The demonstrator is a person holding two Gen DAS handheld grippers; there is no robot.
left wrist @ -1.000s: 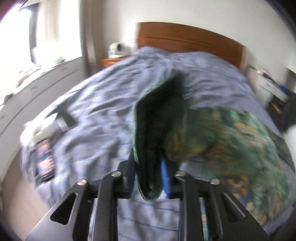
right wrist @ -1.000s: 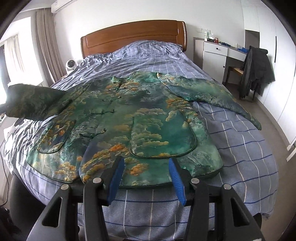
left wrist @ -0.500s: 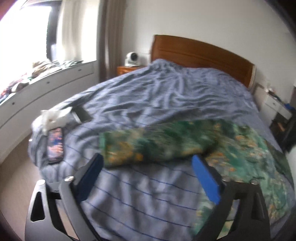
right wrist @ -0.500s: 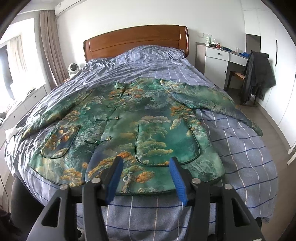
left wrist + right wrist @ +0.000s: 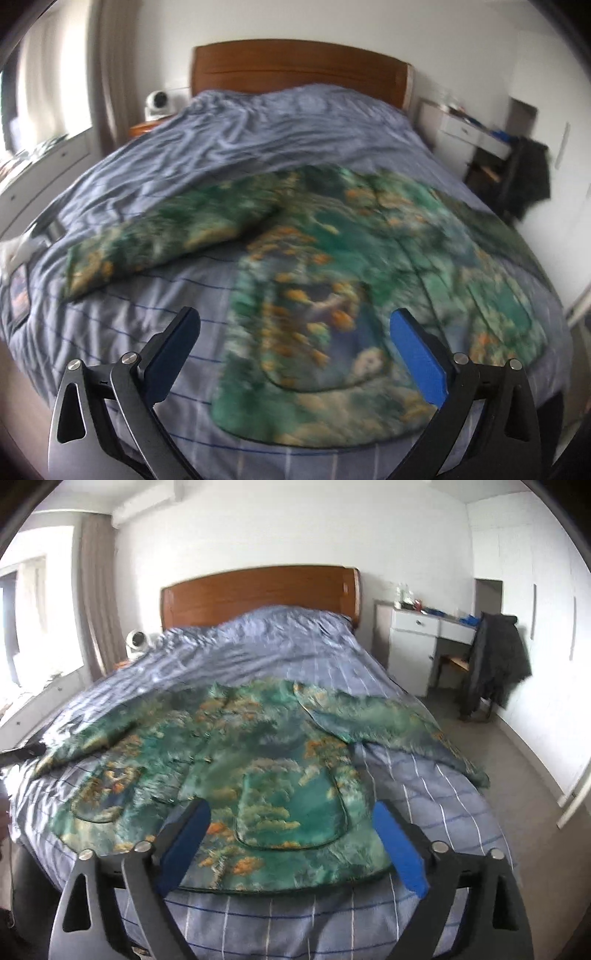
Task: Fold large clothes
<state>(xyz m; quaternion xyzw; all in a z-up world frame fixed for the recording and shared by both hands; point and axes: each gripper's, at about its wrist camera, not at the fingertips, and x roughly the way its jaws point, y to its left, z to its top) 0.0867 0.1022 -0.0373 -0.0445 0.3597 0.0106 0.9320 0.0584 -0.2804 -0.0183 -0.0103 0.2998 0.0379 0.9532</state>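
Here, a green jacket (image 5: 258,775) is spread flat on the bed (image 5: 295,657) beyond both jaws; the left gripper (image 5: 295,332) is released, the right gripper (image 5: 291,827) is opening, nothing grasped.

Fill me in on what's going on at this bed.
A person is holding a gripper in each hand and is setting up to fold a green patterned jacket spread flat, front up, on the bed. Both sleeves lie out to the sides, so no fold shows yet. The left gripper is open and empty above the jacket's hem corner near one sleeve. The right gripper hovers over the hem by the pocket, its jaws opening with nothing held.
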